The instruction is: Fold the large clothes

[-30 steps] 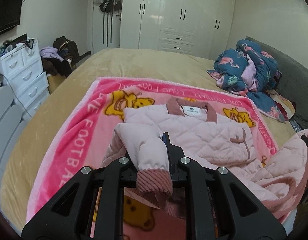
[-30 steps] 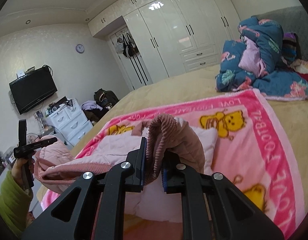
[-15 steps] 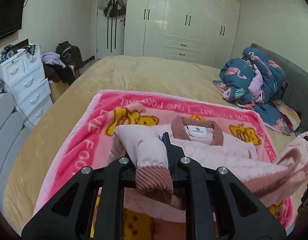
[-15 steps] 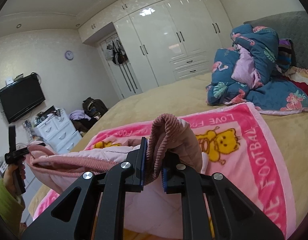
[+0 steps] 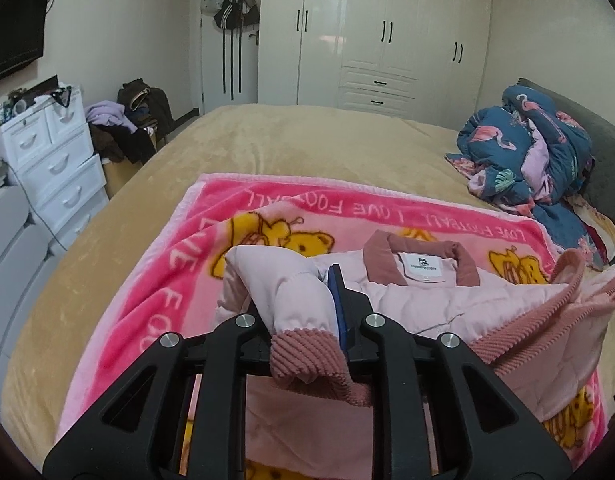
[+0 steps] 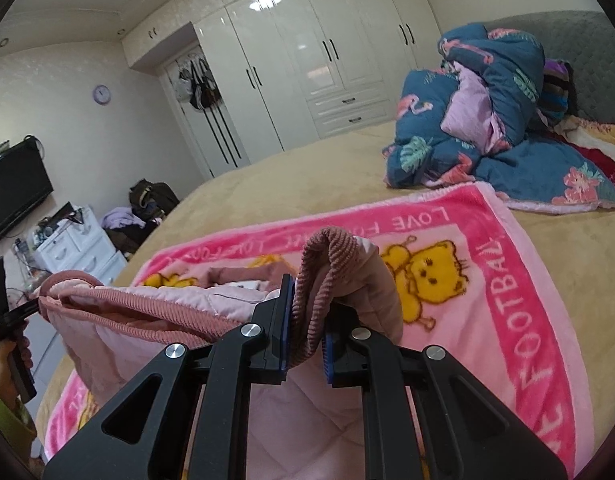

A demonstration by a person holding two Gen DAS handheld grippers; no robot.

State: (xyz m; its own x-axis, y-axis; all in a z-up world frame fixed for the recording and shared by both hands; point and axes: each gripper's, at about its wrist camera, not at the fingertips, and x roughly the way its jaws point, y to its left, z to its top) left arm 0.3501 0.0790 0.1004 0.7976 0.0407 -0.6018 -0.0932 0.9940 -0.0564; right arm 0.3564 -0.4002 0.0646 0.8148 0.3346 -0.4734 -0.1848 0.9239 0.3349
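Both tools are clamped on the pink quilted jacket (image 5: 419, 304): the left tool (image 5: 303, 336) pinches a sleeve end at its ribbed corduroy cuff (image 5: 303, 354), its jaws having just eased slightly apart with the fabric between them, while the right tool (image 6: 307, 332) is fully closed on a fold of ribbed hem (image 6: 319, 276). Hem edge hangs taut between the two grips, lifted above the jacket body, which lies on the pink fleece blanket (image 5: 179, 276) with its collar (image 5: 421, 254) toward the far side. Risk, in my judgement: the padded, slick shell may slide from the loosened left grip, or uneven travel may land the fold crooked and bunch the bulky quilting. Beyond lie the tan plush bed cover (image 5: 267, 140) and a crumpled flamingo-print quilt (image 6: 487, 120)
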